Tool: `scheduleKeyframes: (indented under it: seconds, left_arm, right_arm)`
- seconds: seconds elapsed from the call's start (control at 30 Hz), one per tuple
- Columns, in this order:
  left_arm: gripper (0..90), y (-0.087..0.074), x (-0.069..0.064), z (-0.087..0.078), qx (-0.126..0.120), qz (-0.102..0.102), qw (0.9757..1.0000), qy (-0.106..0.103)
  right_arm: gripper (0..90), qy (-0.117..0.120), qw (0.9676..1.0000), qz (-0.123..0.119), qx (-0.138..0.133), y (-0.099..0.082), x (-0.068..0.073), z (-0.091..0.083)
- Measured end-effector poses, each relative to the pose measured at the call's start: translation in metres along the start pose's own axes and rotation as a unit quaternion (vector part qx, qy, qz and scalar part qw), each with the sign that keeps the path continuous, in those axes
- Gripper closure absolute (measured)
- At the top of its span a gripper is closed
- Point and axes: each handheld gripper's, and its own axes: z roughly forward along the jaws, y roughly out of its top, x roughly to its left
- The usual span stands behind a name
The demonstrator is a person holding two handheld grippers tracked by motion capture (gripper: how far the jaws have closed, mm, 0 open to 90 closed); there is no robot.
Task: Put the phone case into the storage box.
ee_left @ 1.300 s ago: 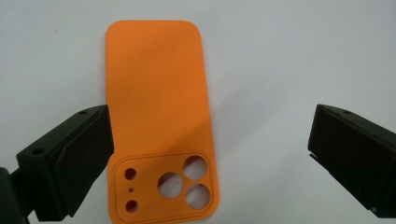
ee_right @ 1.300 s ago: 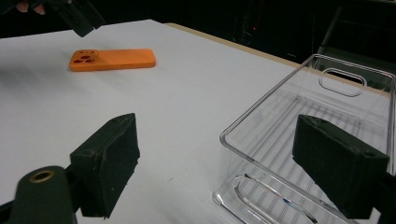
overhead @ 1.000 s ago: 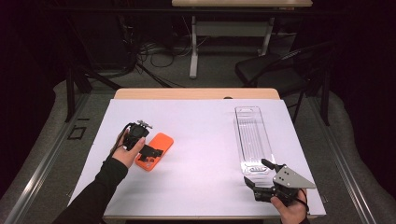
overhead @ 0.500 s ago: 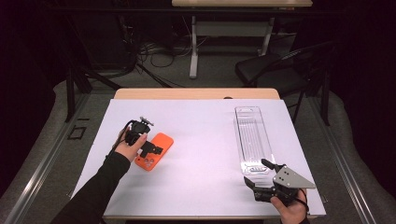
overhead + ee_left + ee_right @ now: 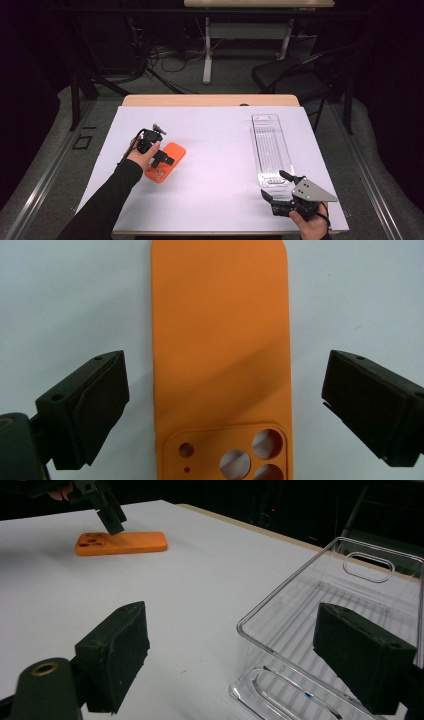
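Phone case: your orange phone case (image 5: pixel 220 340) is lying flat on the white sheet (image 5: pixel 220 145), left half of the table, camera cutouts at the end closest to you.
Left gripper: your left gripper (image 5: pixel 162 159) is right over the case, jaws spread wide, one on each long side, pads not touching it. Not gripping anything.
Right gripper: your right gripper (image 5: pixel 277 187) sits at the near right edge, jaws open too, nothing between them.
Clear tray: see-through plastic tray (image 5: pixel 270 147) lies lengthwise on the right, its near end just beside the right gripper, well apart from the case.
Table: tan wood edge (image 5: pixel 210 100) peeks out past the sheet at the far side.
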Motion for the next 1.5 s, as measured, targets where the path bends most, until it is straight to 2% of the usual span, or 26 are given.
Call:
scheduleKeyframes:
  seconds: [0.23,0.5,0.77,1.1,1.23,1.33,1.43,1.5]
  left_arm:
    - [6.4,0.003,-0.001,0.009,0.013,-0.002,0.9999,0.001]
    - [6.7,0.005,-0.003,0.016,0.028,0.004,0.9996,0.005]
    - [7.5,0.006,-0.004,0.02,0.046,0.008,0.9988,0.015]
    - [7.7,0.007,-0.005,0.023,0.05,0.009,0.9984,0.024]
    - [6.6,0.01,-0.009,0.026,0.064,0.019,0.9972,0.034]
    - [0.3,0.011,-0.013,0.03,0.078,0.029,0.9957,0.042]
    - [0.3,0.013,-0.017,0.032,0.088,0.034,0.9939,0.057]
    - [0.2,0.014,-0.017,0.032,0.091,0.03,0.9939,0.054]
  right_arm:
    - [14.2,0.0,1.0,0.0,0.0,0.0,0.0,0.0]
    - [14.2,0.001,1.0,0.001,0.0,0.0,0.0,0.0]
    - [14.2,0.001,1.0,0.0,0.0,0.0,0.0,0.0]
    - [14.2,0.003,1.0,0.0,0.002,0.0,0.0,0.0]
    - [14.2,0.004,1.0,0.0,0.002,0.0,0.0,0.001]
    - [14.2,0.004,1.0,-0.001,0.003,0.0,0.0,0.001]
    - [14.2,0.004,1.0,-0.001,0.003,0.0,0.0,0.001]
    - [14.2,0.005,1.0,-0.001,0.005,0.0,0.0,0.0]
